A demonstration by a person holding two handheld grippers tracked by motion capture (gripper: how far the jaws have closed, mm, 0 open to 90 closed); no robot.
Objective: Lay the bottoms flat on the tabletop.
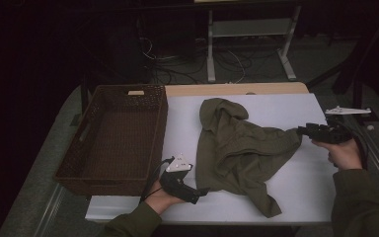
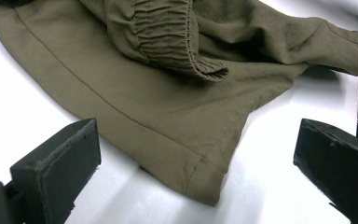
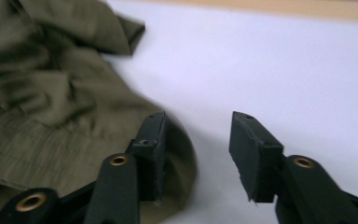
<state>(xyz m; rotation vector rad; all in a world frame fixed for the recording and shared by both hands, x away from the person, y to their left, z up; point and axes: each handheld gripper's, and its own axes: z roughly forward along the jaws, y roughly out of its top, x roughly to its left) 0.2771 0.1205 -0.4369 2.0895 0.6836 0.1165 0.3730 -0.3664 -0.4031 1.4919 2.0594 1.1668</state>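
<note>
An olive garment (image 1: pixel 237 148) lies crumpled on the white counter (image 1: pixel 296 192), right of a brown basket (image 1: pixel 113 138). The left tongs (image 2: pixel 196 172) stand wide, a hem corner between them, untouched. The right tongs (image 3: pixel 196 154) are parted at the garment's right edge, holding nothing.

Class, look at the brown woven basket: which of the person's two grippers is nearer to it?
The left. The left gripper sits just off the basket, near its front right corner. The right gripper is across the table, beyond the olive garment, at its right edge.
</note>
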